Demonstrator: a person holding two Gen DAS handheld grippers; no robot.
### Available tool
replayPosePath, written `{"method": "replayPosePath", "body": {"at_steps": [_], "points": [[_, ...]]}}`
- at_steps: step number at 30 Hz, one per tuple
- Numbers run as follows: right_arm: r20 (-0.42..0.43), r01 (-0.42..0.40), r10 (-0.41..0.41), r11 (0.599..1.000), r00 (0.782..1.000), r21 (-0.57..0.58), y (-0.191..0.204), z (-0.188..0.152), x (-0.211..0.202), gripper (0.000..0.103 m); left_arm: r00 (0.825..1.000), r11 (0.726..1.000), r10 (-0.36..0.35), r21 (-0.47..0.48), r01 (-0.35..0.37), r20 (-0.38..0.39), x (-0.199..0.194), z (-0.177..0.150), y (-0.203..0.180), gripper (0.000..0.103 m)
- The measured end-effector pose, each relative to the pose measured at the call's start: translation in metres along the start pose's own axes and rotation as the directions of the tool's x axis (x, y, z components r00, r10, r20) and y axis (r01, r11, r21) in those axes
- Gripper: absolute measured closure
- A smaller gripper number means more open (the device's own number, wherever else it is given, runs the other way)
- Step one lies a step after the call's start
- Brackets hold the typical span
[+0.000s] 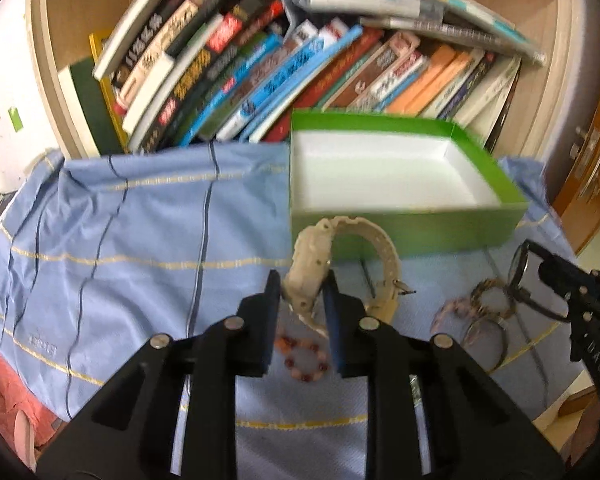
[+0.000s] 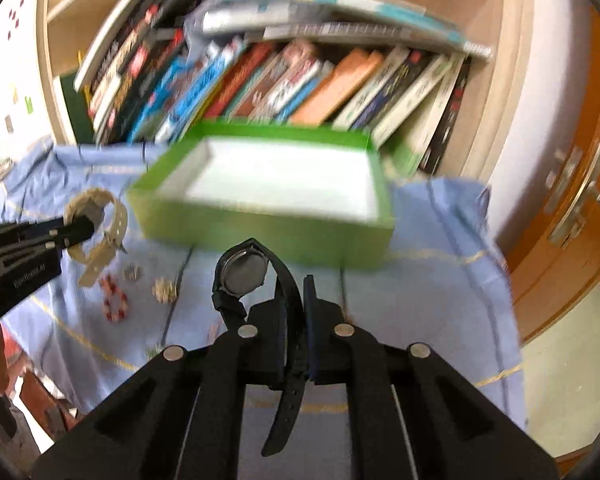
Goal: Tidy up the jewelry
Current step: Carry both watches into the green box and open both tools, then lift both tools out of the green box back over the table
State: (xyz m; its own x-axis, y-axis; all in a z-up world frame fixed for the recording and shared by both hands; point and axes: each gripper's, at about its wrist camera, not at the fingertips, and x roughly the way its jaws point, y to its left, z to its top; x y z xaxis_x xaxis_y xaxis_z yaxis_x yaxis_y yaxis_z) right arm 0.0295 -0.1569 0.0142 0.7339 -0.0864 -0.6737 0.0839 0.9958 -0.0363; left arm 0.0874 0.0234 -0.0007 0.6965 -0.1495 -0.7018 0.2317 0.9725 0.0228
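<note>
Left wrist view: my left gripper [image 1: 301, 285] is clenched on the beige watch [image 1: 314, 264], pads pinching its case, strap looping up in front of the green box [image 1: 404, 226] near wall, watch lifted off the blue cloth [image 1: 140, 232]. Below it, nearer me than the box, the red bead bracelet [image 1: 305, 358] lies on the cloth right between my fingers [image 1: 336, 320]. To the right of that, still on the near side of the box, a small heap of rings and bangles [image 1: 486, 308] sits on the cloth, blurred, can't sort them. Right wrist view: my right gripper [image 2: 296, 300] is clamped tight on the black watch [image 2: 244, 274], gripping the strap, case up and tilted left, loose strap end hanging down between the fingers [image 2: 316, 320]. Black watch is just in front of the box's near wall, off the cloth. Box sits open, white inside, at the far edge of the cloth against the bookshelf [image 2: 260, 72]; nothing in it that I can see. No earlier frame, both grippers in view of each other. Wooden door [image 2: 572, 208] is right of the box.
</note>
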Motion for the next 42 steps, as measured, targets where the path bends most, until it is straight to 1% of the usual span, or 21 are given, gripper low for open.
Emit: {"method": "replayPosePath", "body": {"at_steps": [6, 9, 11, 13, 14, 16, 19, 20, 21, 22, 23, 24, 25, 26, 29, 31, 33, 34, 36, 39, 42], "points": [[0.12, 0.011, -0.016, 0.999, 0.993, 0.041, -0.013, 0.047, -0.012, 0.095, 0.997, 1.0, -0.009, -0.005, 0.009, 0.071, -0.008, 0.044, -0.005, 0.081], [0.145, 0.019, -0.027, 0.998, 0.989, 0.059, -0.016, 0.075, 0.001, 0.095, 0.996, 0.998, -0.051, -0.026, 0.053, 0.067, 0.008, 0.074, -0.008, 0.08], [0.129, 0.027, -0.034, 0.998, 0.991, 0.055, -0.015, 0.092, 0.022, 0.095, 0.997, 0.997, -0.065, -0.048, 0.067, 0.041, 0.03, 0.092, -0.011, 0.078], [0.08, 0.034, -0.038, 0.998, 0.996, 0.058, -0.014, 0.101, 0.05, 0.095, 0.999, 0.997, -0.039, -0.061, 0.038, -0.009, 0.062, 0.104, -0.015, 0.078], [0.026, 0.039, -0.041, 0.997, 0.999, 0.062, -0.013, 0.103, 0.074, 0.095, 0.999, 0.998, -0.018, -0.062, 0.016, -0.033, 0.077, 0.106, -0.018, 0.078], [-0.057, 0.047, -0.043, 0.997, 0.997, 0.062, -0.011, 0.099, 0.108, 0.095, 0.996, 0.998, 0.022, -0.058, -0.027, -0.083, 0.107, 0.105, -0.024, 0.078], [-0.11, 0.059, -0.054, 0.997, 0.992, 0.047, -0.01, 0.088, 0.137, 0.094, 0.988, 0.998, 0.032, -0.052, -0.04, -0.15, 0.137, 0.1, -0.028, 0.078], [-0.11, 0.057, -0.053, 0.998, 0.993, 0.037, -0.009, 0.086, 0.139, 0.09, 0.987, 0.998, 0.025, -0.048, -0.033, -0.157, 0.141, 0.098, -0.029, 0.076], [-0.109, 0.053, -0.05, 0.998, 0.993, 0.029, -0.008, 0.085, 0.14, 0.08, 0.988, 0.999, 0.022, -0.042, -0.028, -0.152, 0.141, 0.097, -0.03, 0.073], [-0.107, 0.052, -0.049, 0.998, 0.993, 0.026, -0.008, 0.084, 0.138, 0.073, 0.99, 0.999, 0.029, -0.033, -0.034, -0.136, 0.137, 0.097, -0.031, 0.063], [-0.085, 0.054, -0.051, 0.998, 0.995, 0.03, -0.01, 0.084, 0.131, 0.057, 0.992, 0.999, 0.041, -0.027, -0.044, -0.118, 0.132, 0.097, -0.031, 0.057], [-0.059, 0.053, -0.05, 0.998, 0.997, 0.039, -0.012, 0.084, 0.123, 0.044, 0.994, 0.998, 0.051, -0.025, -0.053, -0.093, 0.125, 0.097, -0.03, 0.045], [-0.035, 0.051, -0.05, 0.998, 0.998, 0.047, -0.013, 0.084, 0.115, 0.042, 0.997, 0.998, 0.055, -0.026, -0.056, -0.057, 0.112, 0.097, -0.028, 0.04], [-0.006, 0.046, -0.046, 0.997, 0.999, 0.06, -0.018, 0.083, 0.102, 0.042, 0.998, 0.998, 0.063, -0.025, -0.064, -0.029, 0.099, 0.096, -0.026, 0.039], [0.037, 0.006, -0.01, 0.996, 0.999, 0.093, -0.033, 0.073, 0.064, 0.042, 0.996, 0.996, 0.085, -0.024, -0.085, 0.027, 0.061, 0.086, -0.016, 0.033], [0.054, -0.004, -0.003, 0.991, 0.999, 0.131, -0.045, 0.055, 0.04, 0.042, 0.994, 0.996, 0.089, -0.036, -0.086, 0.063, 0.034, 0.068, -0.007, 0.028], [0.054, 0.002, -0.01, 0.988, 0.998, 0.158, -0.056, 0.039, 0.028, 0.042, 0.992, 0.995, 0.089, -0.05, -0.085, 0.087, 0.016, 0.048, -0.001, 0.027], [0.044, 0.014, -0.021, 0.986, 0.999, 0.166, -0.059, 0.028, 0.023, 0.042, 0.992, 0.994, 0.092, -0.063, -0.087, 0.086, 0.011, 0.037, 0.003, 0.027], [0.014, 0.072, -0.075, 0.981, 0.997, 0.179, -0.065, 0.004, 0.014, 0.042, 0.995, 0.992, 0.087, -0.094, -0.083, 0.046, 0.002, 0.013, 0.01, 0.027], [-0.001, 0.149, -0.152, 0.969, 0.988, 0.197, -0.07, -0.026, 0.001, 0.042, 0.996, 0.991, 0.093, -0.094, -0.093, -0.005, -0.004, -0.018, 0.008, 0.027], [-0.03, 0.128, -0.125, 0.959, 0.992, 0.254, -0.076, -0.05, 0.0, 0.042, 0.995, 0.992, 0.099, -0.083, -0.1, -0.02, -0.009, -0.041, 0.001, 0.025]]}}
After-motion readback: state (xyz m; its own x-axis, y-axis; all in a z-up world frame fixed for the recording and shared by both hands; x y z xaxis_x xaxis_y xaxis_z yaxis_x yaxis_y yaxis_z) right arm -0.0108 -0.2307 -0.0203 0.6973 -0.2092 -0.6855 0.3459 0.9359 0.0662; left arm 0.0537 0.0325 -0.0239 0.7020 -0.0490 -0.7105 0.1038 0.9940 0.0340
